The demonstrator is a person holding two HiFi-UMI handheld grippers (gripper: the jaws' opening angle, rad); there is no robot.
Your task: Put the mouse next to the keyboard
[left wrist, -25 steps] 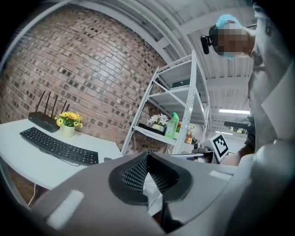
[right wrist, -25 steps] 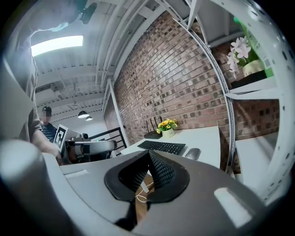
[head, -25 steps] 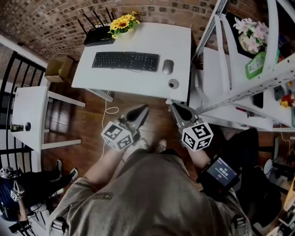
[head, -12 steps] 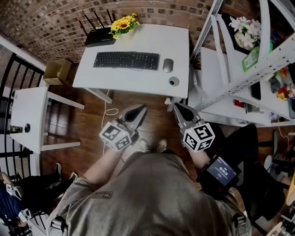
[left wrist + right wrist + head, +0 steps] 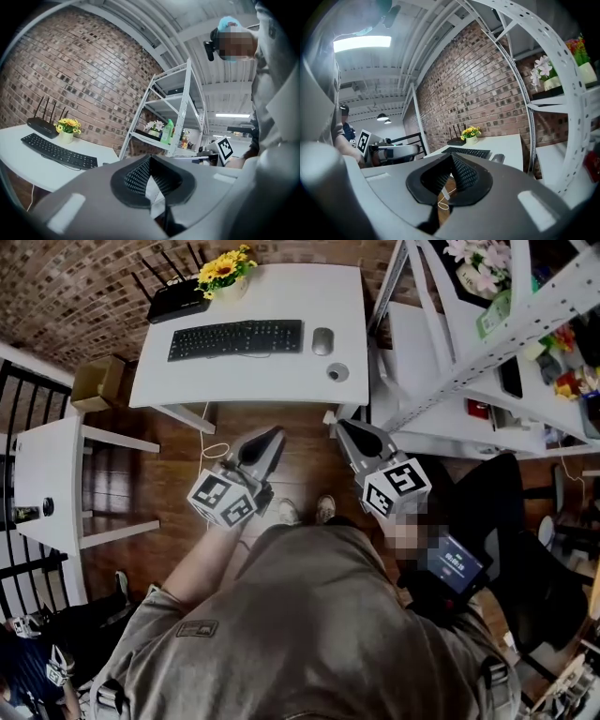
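The table (image 5: 272,381) stands ahead of both tongs and well apart from their tips, so nothing on it is within reach at this moment. The shelf rack (image 5: 478,367) rises just to the right of the right tongs (image 5: 343,425), which probably explains why that hand is held close in to the body.

The keyboard (image 5: 235,338) lies across the table's far half, ahead of the left tongs (image 5: 276,432) and a little to their left, squared to the table edge as for typing.

Both tongs hang over the wooden floor (image 5: 187,474), side by side and pointing towards the table. The left tongs are closed with nothing between the pads. The right tongs look the same in their own view, with the pads meeting at the tip and only floor and a cable showing behind them. Closed, empty tongs held back like this suit a pause rather than a carry.

The mouse (image 5: 322,340) sits ahead of the gap between the two tongs, nearer the right tongs' line. It is just beside the keyboard's right end, where a right hand would find it. Judged from this, the task's goal looks met already.

A small round disc (image 5: 336,372) lies on the table nearer the tongs than the mouse, and I cannot tell what it is.
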